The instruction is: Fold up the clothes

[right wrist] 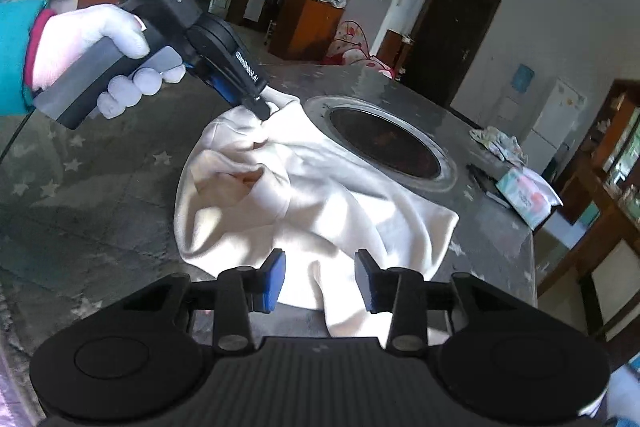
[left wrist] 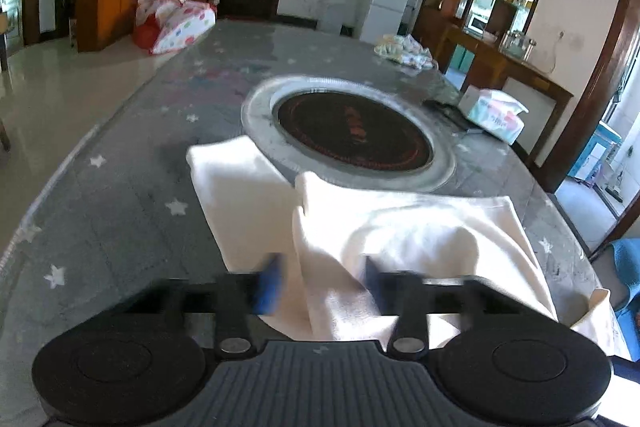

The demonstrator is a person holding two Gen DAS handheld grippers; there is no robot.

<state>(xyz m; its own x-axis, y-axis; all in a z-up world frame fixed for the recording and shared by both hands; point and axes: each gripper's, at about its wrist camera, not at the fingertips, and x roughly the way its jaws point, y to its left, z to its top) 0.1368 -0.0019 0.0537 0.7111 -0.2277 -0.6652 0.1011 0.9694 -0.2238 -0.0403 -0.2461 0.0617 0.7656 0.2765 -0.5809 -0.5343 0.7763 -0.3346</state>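
The bench (left wrist: pixel 120 211) is a large grey round top printed with pale stars, its curved edge running down the left of the left wrist view and dropping off at the right beyond the cloth. Wide bare surface lies to the left of the garment; beyond the bench edge there is open tiled floor (left wrist: pixel 60 87). A round dark cooktop (left wrist: pixel 352 135) in a metal ring sits at the bench's middle, with a tissue pack (left wrist: pixel 496 115) and a small heap of patterned cloth (left wrist: pixel 404 51) towards the far right rim.

The white garment (right wrist: pixel 320 195) lies rumpled on the near part of the bench, its far edge overlapping the metal ring and its near corner hanging towards the bench edge.

The left gripper (right wrist: pixel 264 111), held in a white-gloved hand (right wrist: pixel 100 63), has its jaws pinched on a raised fold at the garment's far left edge. In its own blurred view the blue pads (left wrist: pixel 270 283) look apart, with cloth running between them.

The right gripper (right wrist: pixel 320 281) stands with jaws apart over the garment's near part; cloth lies below them, but the pads (right wrist: pixel 274 281) do not press on it.
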